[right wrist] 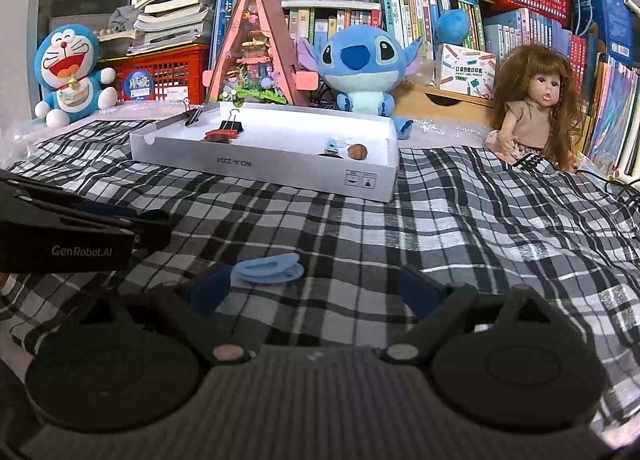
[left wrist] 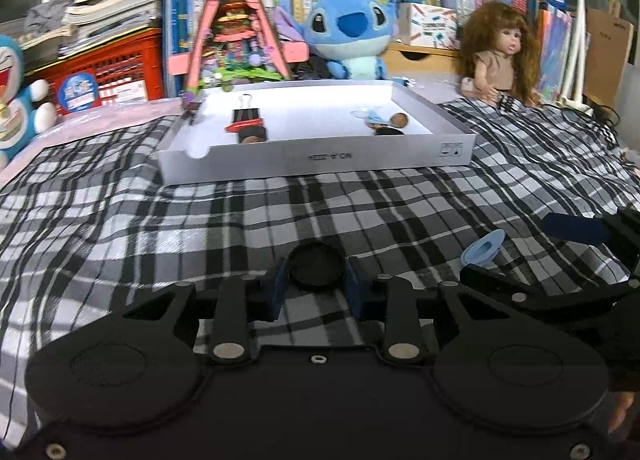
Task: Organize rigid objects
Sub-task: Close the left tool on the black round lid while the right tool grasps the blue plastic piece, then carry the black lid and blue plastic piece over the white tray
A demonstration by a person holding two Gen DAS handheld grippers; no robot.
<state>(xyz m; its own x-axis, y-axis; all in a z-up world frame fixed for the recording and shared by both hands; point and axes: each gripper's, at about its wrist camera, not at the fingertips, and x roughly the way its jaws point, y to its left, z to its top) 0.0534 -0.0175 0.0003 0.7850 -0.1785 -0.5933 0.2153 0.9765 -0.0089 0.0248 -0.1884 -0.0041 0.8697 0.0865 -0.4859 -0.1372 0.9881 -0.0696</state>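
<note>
While left gripper (left wrist: pixel 316 290) jaws clamp black cap (left wrist: pixel 316 265), right gripper (right wrist: pixel 316 292) jaws spread, blue clip (right wrist: pixel 270 268) ahead, bare cloth (right wrist: pixel 460 220) before box (right wrist: pixel 260 162)

Woven checked cloth (left wrist: pixel 360 212), soft and rumpled, matt. Smooth white cardboard tray (left wrist: pixel 320 158), faint sheen. Matt black plastic cap (left wrist: pixel 316 266) between blue rubbery fingers (left wrist: pixel 276 294). Pale blue smooth plastic clip (right wrist: pixel 269 268). Fuzzy blue plush toy (right wrist: pixel 362 68), upper centre.
</note>
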